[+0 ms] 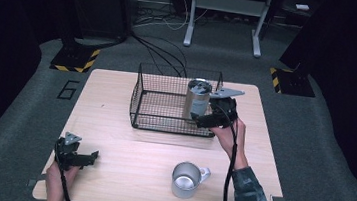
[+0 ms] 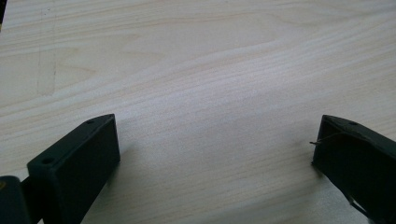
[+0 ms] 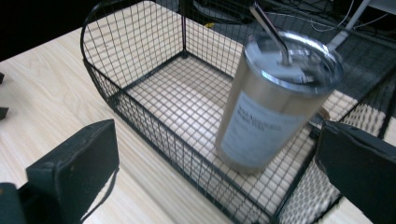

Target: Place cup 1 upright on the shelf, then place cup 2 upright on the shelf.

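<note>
The right gripper (image 1: 211, 118), jaws wide, is hovering beside the steel tumbler (image 3: 268, 102) standing in the black wire basket (image 1: 142, 97), while the left gripper (image 1: 91, 157), jaws wide, is resting on the wooden surface (image 1: 125, 155) near a metal mug (image 1: 186, 180).

A wire basket (image 1: 165, 110) is being seen standing on the far middle part of the table (image 1: 126, 145), and a tumbler (image 1: 197, 99) is being kept upright inside it, in its right part. The right gripper (image 1: 203, 120) is being held just beside the basket's near right corner. Nearer the person, a mug (image 1: 186, 180) is being seen right of centre, while the left gripper (image 1: 91, 157) is being rested at the near left, well apart from the basket.
</note>
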A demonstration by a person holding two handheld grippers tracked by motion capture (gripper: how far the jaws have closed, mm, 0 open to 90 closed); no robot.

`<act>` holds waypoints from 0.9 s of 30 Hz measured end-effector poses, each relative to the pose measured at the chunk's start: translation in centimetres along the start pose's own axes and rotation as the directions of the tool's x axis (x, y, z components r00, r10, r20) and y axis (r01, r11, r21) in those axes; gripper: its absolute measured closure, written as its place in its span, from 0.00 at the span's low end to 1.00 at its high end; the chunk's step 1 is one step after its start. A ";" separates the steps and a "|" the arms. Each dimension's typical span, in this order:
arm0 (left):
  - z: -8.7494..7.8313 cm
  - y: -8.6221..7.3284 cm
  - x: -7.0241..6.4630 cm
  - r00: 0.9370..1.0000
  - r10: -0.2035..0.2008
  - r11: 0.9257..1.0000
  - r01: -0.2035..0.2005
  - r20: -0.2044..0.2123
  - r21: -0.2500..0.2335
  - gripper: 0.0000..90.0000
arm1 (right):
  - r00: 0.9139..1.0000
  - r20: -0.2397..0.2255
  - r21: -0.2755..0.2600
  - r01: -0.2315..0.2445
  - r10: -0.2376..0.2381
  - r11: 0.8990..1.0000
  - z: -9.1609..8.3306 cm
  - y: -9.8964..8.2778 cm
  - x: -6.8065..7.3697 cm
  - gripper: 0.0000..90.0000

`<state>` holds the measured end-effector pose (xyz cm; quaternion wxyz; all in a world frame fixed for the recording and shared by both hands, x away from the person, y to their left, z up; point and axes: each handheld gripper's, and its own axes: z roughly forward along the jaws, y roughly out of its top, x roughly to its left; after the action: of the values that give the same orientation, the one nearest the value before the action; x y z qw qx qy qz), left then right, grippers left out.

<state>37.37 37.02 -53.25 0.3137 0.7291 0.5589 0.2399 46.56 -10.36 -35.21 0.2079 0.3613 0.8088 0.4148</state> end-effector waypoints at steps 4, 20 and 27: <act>0.0 0.0 0.0 1.000 0.000 1.000 0.000 0.000 0.000 0.00 | 1.000 0.005 -0.002 -0.011 0.011 1.000 -1.0 -1.8 -0.1 0.00; 0.0 0.0 0.0 1.000 0.000 1.000 0.000 0.000 0.001 0.00 | 0.993 0.083 0.036 -0.081 0.078 0.996 -3.3 -9.7 -1.7 0.00; 0.0 0.0 0.1 1.000 0.004 1.000 -0.004 0.003 0.002 0.00 | 0.982 0.135 0.087 -0.144 0.132 0.986 -2.8 -14.7 -3.1 0.00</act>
<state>37.42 37.08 -53.23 0.3135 0.7309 0.5572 0.2387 40.78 -19.99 -45.61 0.2126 0.4522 0.7857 0.3648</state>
